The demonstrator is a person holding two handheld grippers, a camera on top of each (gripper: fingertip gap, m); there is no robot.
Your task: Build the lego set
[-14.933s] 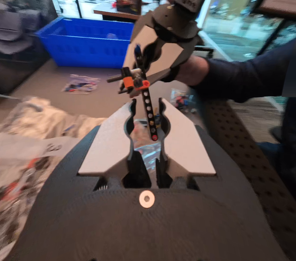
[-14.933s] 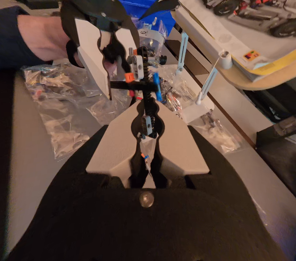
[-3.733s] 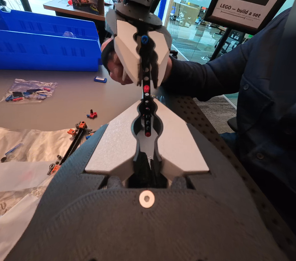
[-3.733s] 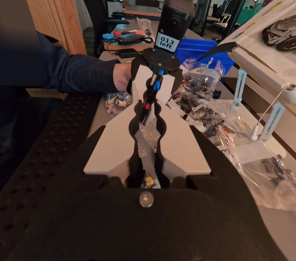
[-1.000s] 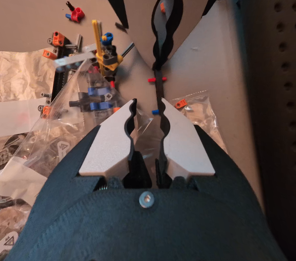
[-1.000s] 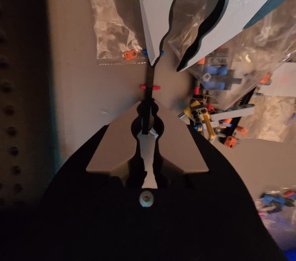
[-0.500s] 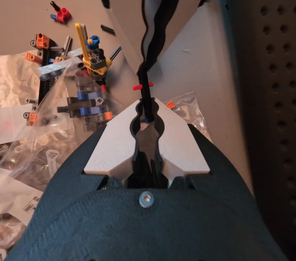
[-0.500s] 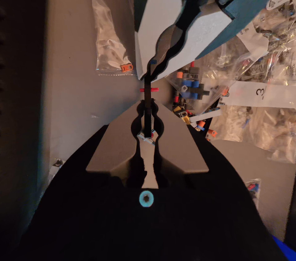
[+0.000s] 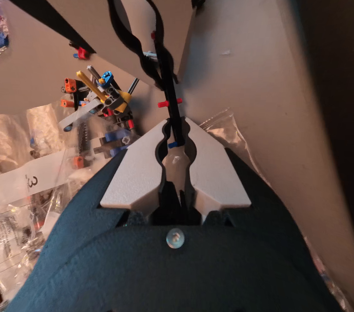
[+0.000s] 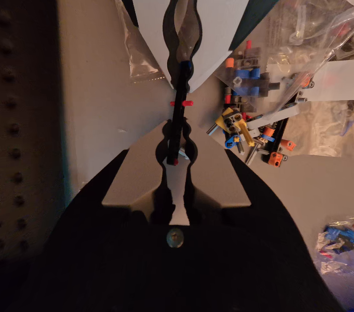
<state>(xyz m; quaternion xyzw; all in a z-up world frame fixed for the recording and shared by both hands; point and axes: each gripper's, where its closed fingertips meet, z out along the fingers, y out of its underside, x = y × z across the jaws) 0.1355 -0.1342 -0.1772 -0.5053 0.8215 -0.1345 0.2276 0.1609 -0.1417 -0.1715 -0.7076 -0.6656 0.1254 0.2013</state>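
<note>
A long black lego beam (image 9: 171,95) with a red pin (image 9: 169,103) through its middle and a blue pin (image 9: 172,145) at one end is held above the grey table between both grippers. My left gripper (image 9: 176,122) is shut on the beam's blue-pin end. My right gripper (image 10: 177,124) is shut on the other end, where a small red pin (image 10: 175,162) sticks out. The beam (image 10: 179,111) spans the short gap between the two grippers. The right gripper's fingers (image 9: 134,15) fill the top of the left wrist view, and the left gripper's fingers (image 10: 216,15) fill the top of the right wrist view.
A partly built assembly (image 9: 107,95) with yellow, blue, grey and orange parts lies on the table (image 9: 239,53) beside the beam, also in the right wrist view (image 10: 239,126). Clear parts bags (image 9: 38,178) (image 10: 306,44) lie beyond it. A dark perforated mat (image 10: 19,111) borders the table. Only a small space, under 4 cm, lies between the two pairs of fingers.
One second ago my left gripper was open beside the beam; it closed on the blue-pin end. Both grippers have since turned slightly, so the beam now looks tilted.
</note>
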